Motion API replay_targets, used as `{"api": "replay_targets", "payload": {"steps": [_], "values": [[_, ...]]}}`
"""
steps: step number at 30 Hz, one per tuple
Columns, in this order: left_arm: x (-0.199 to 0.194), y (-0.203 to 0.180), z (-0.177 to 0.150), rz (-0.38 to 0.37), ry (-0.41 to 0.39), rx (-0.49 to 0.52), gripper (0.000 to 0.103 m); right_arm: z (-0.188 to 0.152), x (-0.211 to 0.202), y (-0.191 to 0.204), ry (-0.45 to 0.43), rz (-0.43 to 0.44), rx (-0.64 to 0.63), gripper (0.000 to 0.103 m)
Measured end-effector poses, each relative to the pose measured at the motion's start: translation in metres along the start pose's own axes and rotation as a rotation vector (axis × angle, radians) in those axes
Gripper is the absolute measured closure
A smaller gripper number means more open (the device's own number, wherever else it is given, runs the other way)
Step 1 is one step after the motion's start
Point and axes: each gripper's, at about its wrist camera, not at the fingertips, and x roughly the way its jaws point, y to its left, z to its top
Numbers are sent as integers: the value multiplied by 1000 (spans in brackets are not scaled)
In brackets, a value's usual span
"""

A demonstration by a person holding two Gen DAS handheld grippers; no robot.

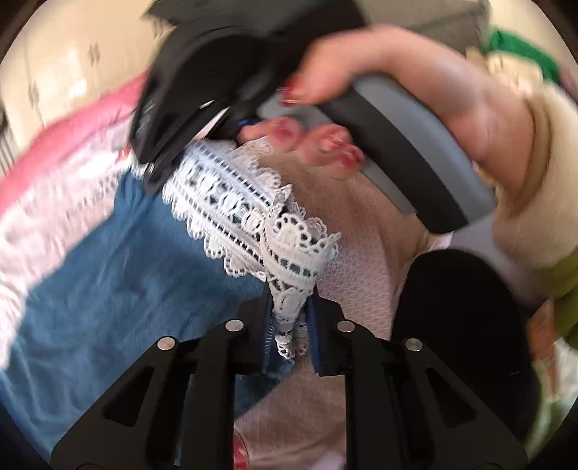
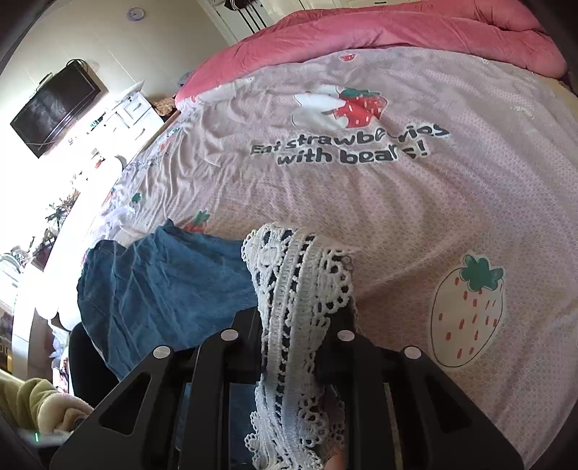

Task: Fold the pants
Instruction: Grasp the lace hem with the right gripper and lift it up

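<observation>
Closest to each camera, white lace is pinched between black fingers. The left gripper [image 1: 289, 336] is clenched on a bunched corner of the lace hem [image 1: 289, 260], and the right gripper [image 2: 294, 347] is clenched on another stretch of the same trim, which drapes back over its fingers toward the lens. Both grips sit at the hem end of the pants [image 2: 162, 285], a blue denim-like pair with the lace sewn along the leg opening (the waist end cannot be made out in either view). Holding two points of one hem likely serves to carry that end across the garment for a fold, keeping the edge spread rather than letting it crumple.

Just beyond the hem in the left view, the person's right hand [image 1: 415, 94] wraps the grey handle of the other tool, which shows how near each other the two grippers work. From the hem the blue cloth runs away to the left and lies flat on the bedsheet [image 2: 397, 217], a pale pink sheet printed with strawberries and lettering. Beyond the pants, at the far edge of the bed, a pink quilt [image 2: 397, 25] is heaped up. Farther still, left of the pants, a dark television [image 2: 54, 108] hangs on the wall above white drawers. The left view is smeared, so fine detail there is uncertain.
</observation>
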Motion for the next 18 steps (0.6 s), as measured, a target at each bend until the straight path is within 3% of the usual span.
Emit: {"api": "replay_targets", "payload": {"steps": [10, 18], "values": [[-35, 46, -15, -74, -62, -136, 95, 12, -6, 27, -1, -37, 5, 86], [-68, 75, -37, -59, -113, -225, 95, 28, 3, 72, 11, -74, -35, 87]]}}
